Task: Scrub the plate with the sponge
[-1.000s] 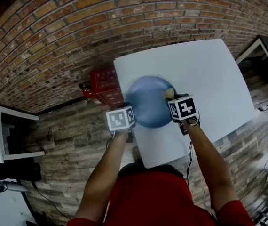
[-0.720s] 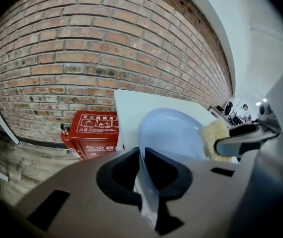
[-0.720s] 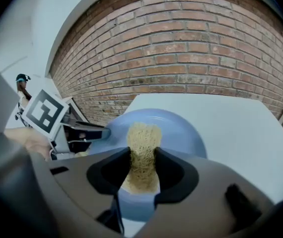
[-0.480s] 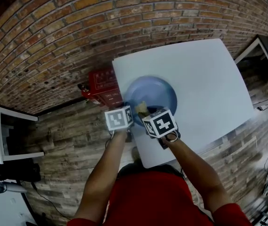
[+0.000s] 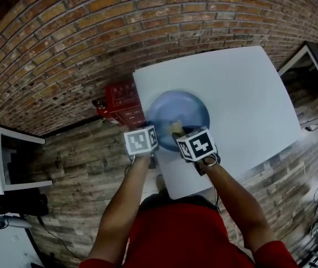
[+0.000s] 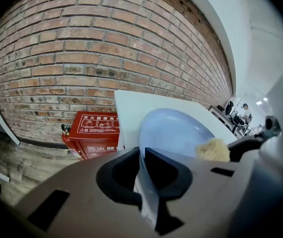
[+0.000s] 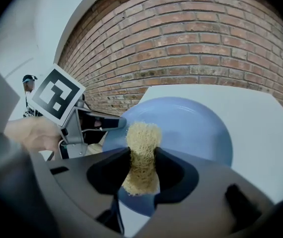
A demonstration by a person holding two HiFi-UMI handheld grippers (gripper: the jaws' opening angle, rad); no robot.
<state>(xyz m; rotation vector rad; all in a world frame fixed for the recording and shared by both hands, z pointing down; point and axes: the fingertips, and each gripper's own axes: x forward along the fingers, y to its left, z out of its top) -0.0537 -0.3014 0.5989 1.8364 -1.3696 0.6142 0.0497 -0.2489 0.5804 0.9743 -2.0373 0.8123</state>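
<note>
Scrubbing well here means pressing the sponge point(image 7: 142, 133) flat into the plate point(image 5: 188, 106) and sweeping it in overlapping strokes, while my left gripper point(image 6: 142, 180) braces the rim so the dish cannot skate across the white table point(image 5: 242, 88). That left gripper is clamped on the plate's near edge, which runs up between its jaws. My right gripper point(image 7: 142, 168) is closed on the sponge, pinching it at the waist, with the free end reaching out over the plate's near-left part. I judge firm, even pressure matters more than speed. The plate is round, shallow, pale blue and glossy, with no dirt I can make out. It sits at the table's left side, near a red fire-extinguisher box point(image 5: 120, 100).
</note>
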